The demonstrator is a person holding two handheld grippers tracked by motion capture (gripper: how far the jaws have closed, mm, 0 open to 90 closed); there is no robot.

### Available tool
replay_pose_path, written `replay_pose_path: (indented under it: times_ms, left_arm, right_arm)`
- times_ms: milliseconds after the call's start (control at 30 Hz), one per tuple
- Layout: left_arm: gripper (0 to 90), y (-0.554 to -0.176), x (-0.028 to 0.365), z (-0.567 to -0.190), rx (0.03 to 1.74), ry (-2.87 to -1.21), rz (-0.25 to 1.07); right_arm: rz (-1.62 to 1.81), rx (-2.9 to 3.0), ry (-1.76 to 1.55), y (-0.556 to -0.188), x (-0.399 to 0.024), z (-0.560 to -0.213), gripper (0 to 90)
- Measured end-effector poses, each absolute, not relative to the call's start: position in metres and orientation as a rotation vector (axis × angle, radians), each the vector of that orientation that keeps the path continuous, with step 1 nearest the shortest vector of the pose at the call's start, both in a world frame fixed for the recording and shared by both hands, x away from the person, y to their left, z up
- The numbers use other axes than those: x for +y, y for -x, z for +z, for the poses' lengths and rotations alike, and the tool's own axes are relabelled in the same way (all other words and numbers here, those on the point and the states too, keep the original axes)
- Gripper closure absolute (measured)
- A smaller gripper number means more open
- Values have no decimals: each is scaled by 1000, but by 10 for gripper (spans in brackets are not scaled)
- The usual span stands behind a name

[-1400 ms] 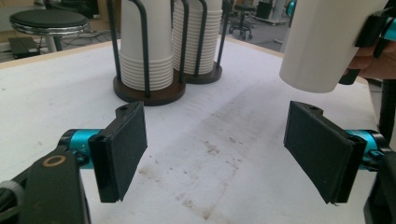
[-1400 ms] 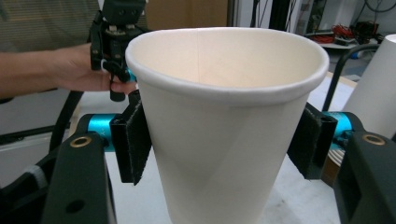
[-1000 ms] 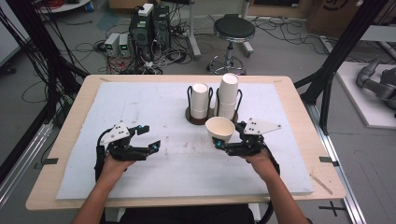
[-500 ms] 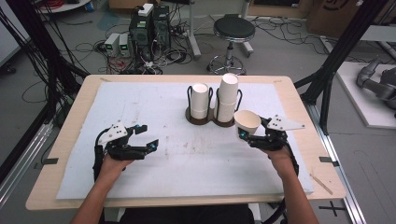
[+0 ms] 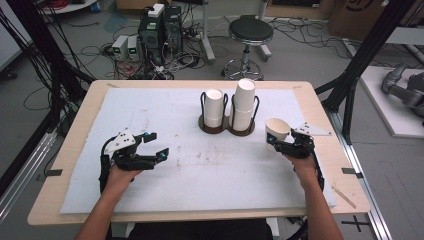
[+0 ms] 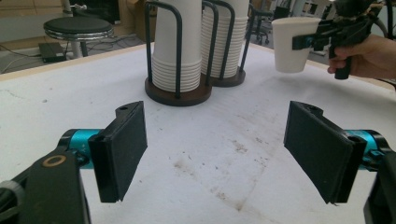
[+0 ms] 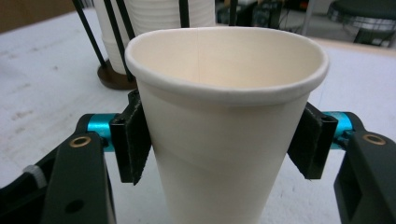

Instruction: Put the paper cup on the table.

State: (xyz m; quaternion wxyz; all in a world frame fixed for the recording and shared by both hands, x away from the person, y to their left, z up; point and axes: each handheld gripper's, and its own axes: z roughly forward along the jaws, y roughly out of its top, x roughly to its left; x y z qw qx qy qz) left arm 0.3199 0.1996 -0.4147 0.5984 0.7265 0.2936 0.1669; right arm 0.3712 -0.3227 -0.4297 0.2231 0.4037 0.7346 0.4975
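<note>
- Your right gripper (image 5: pixel 278 143) has carried the paper cup (image 5: pixel 276 134) from the middle of the frame to the right of the frame, beside the cup holder (image 5: pixel 227 127).
- Holder: two tall stacks of cups (image 5: pixel 243 104) stand inside its wire loops.
- Cup: empty, light, thin and easy to squash. Your pads hold it by the sides below the rim, so squeeze softly.
- Your left gripper (image 5: pixel 156 147) waits wide open, lower left.

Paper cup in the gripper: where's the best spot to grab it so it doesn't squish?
Grip the paper cup on its side wall just below the rolled rim, coming level from the side, as the right gripper does. It stands upright, and the rim probably stiffens the thin wall there.
</note>
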Motion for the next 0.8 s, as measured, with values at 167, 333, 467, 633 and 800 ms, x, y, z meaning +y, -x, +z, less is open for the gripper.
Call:
replay_pose_path:
  times_ms: [167,333,467,633,800]
  left_arm:
    - [214,-320,200,-415,685,-1691,383]
    - [214,-319,200,-415,687,-1689,381]
    - [214,-319,199,-416,694,-1690,379]
    - [214,-319,200,-416,693,-1689,378]
    - [214,-319,199,-416,691,-1693,377]
  right_arm:
    - [1323,2065,-1110,-376,-316,-435,329]
    - [1304,2074,-1119,-376,-317,-436,326]
    - [1296,2087,-1123,-374,-319,-435,320]
    - [1293,2099,-1111,-369,-322,-437,295]
    - [1314,2116,-1117,-366,-325,-439,263]
